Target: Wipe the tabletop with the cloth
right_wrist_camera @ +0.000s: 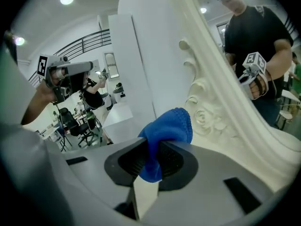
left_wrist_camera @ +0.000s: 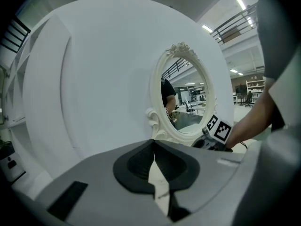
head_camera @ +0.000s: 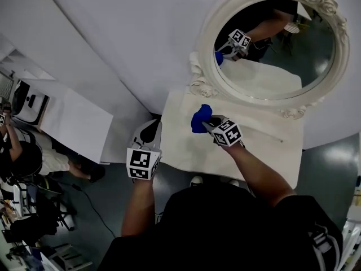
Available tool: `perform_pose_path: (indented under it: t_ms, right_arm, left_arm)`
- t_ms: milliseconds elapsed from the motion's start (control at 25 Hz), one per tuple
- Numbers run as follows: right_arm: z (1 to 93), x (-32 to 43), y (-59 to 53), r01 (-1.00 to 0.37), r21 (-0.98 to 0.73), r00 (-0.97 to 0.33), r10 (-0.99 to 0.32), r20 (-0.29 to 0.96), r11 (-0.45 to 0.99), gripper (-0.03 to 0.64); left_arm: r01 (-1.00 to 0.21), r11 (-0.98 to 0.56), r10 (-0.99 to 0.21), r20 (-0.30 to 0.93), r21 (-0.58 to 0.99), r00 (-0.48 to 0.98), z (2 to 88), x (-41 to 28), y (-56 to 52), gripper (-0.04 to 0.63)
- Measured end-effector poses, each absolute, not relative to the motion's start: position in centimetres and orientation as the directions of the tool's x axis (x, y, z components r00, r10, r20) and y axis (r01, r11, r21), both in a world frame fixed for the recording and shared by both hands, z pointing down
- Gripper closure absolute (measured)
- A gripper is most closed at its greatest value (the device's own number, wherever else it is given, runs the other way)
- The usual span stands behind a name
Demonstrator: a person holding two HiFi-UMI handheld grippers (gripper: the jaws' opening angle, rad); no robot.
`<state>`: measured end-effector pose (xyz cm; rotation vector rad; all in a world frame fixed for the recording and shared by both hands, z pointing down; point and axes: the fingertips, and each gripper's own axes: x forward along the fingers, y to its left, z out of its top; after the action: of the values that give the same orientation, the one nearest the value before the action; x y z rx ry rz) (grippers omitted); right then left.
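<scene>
A blue cloth [head_camera: 200, 118] is bunched over the left part of the white tabletop [head_camera: 254, 151]. My right gripper [head_camera: 210, 123] is shut on it. In the right gripper view the cloth [right_wrist_camera: 165, 133] is pinched between the dark pads and bulges out above them, close to the ornate mirror frame [right_wrist_camera: 211, 84]. My left gripper [head_camera: 150, 130] hovers at the table's left edge, off to the left of the cloth. Its jaws [left_wrist_camera: 154, 160] are shut with nothing between them.
An oval mirror [head_camera: 276, 44] in a carved white frame stands at the back of the table and reflects the cloth and gripper. A white cabinet [head_camera: 73, 117] stands to the left. Beyond it are a seated person [head_camera: 34, 157] and office clutter.
</scene>
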<state>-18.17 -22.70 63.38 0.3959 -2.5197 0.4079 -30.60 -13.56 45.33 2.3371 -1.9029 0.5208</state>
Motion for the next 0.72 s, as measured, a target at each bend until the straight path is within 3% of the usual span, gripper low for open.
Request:
perform_pose_path:
  t_ms: [360,720]
  right_arm:
    - [71.6,-27.2,-18.9,-0.263,-0.314,-0.786,-0.014,0.618,0.912,0.569]
    - [79.9,-29.4,-17.1,-0.268,-0.349,-0.709,0.061,0.702,0.898,0.569]
  left_arm:
    - [-0.973,-0.165,-0.932,0.347,-0.162,0.101,46.8,-36.7,-10.9,0.583]
    - [-0.976,-0.159,-0.924,0.371,-0.151,0.093,48.1,-39.2,-9.5,0.583]
